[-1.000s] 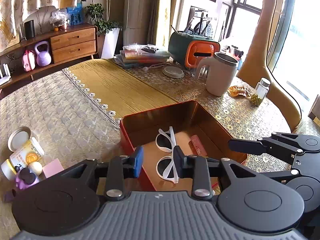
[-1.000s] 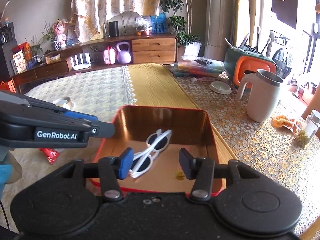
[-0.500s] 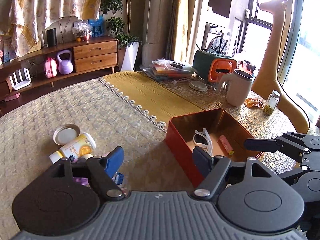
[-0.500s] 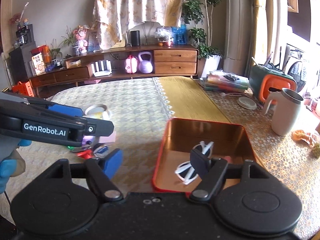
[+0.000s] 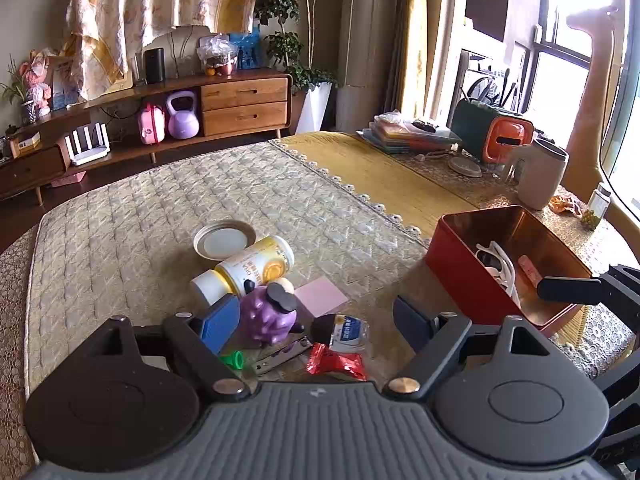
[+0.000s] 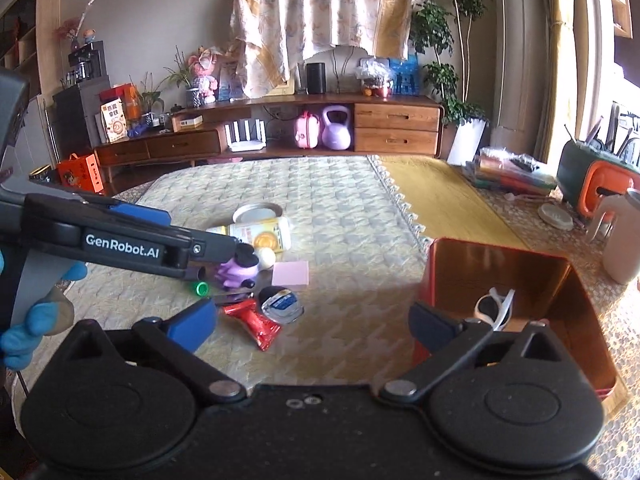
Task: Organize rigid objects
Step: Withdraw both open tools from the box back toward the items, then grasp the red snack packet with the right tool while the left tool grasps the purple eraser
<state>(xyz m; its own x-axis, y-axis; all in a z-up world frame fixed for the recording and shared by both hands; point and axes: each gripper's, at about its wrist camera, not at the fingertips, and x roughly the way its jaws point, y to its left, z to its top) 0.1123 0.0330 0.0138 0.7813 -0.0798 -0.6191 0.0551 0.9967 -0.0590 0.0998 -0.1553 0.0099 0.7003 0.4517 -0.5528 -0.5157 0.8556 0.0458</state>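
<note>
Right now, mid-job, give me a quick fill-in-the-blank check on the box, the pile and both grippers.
1. The white sunglasses lie inside the ____ box.
2. The yellow-labelled bottle lies on its ____.
3. The left gripper and right gripper both stand ____.
4. The toy beside the bottle is ____.

Missing: red; side; open; purple

The left gripper (image 5: 316, 322) is matte black plastic: two round pivot discs, angled link arms with silver screws, blue finger pads (image 5: 219, 322), and a ribbed grey housing at 6 o'clock. The right gripper (image 6: 312, 320) matches. Seen at 9 o'clock, the left gripper's arm carries white "GenRobot.AI" lettering, beside a blue glove (image 6: 18, 342).
</note>
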